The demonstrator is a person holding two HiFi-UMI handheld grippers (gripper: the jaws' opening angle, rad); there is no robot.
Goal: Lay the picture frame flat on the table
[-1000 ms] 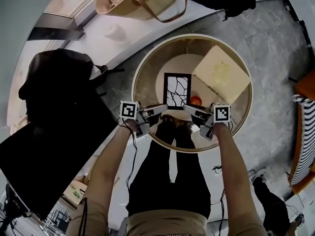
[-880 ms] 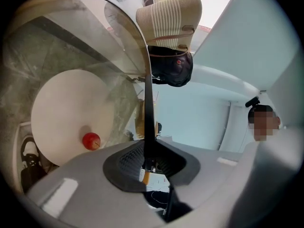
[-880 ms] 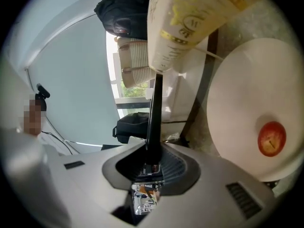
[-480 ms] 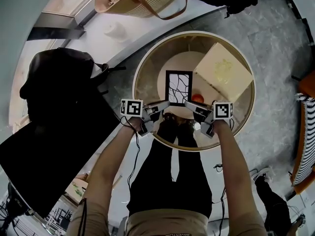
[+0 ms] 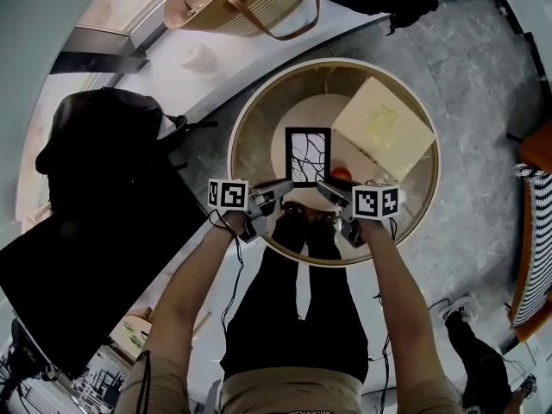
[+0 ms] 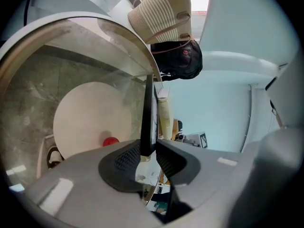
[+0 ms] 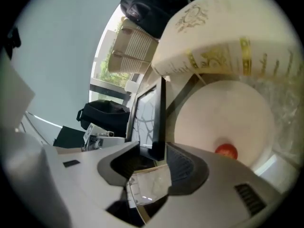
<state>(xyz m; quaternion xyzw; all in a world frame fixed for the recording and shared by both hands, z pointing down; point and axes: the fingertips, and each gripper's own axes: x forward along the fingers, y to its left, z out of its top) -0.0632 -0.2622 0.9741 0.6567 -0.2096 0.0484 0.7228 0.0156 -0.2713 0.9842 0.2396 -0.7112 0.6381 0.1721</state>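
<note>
The black picture frame (image 5: 308, 155) with a branch-pattern print shows its face to the head view, over the round glass table (image 5: 250, 119). Whether it rests on the glass I cannot tell. My left gripper (image 5: 280, 188) is at its lower left corner. In the left gripper view the frame's edge (image 6: 148, 113) sits pinched between the left gripper's (image 6: 148, 156) pads. My right gripper (image 5: 326, 188) is at the lower right corner. Its jaws have just been opening: the frame (image 7: 152, 118) stands between the right gripper's (image 7: 152, 160) pads with a gap on one side.
A cream box (image 5: 382, 132) with gold print stands on the table just right of the frame, and a small red ball (image 5: 341, 174) lies at the frame's right corner. Behind the table are a straw bag (image 5: 241, 3) and a black bag (image 5: 103, 145).
My right gripper has shifted left toward the frame and rolled a little. The frame looks slightly shorter from above. The left gripper has hardly moved.
</note>
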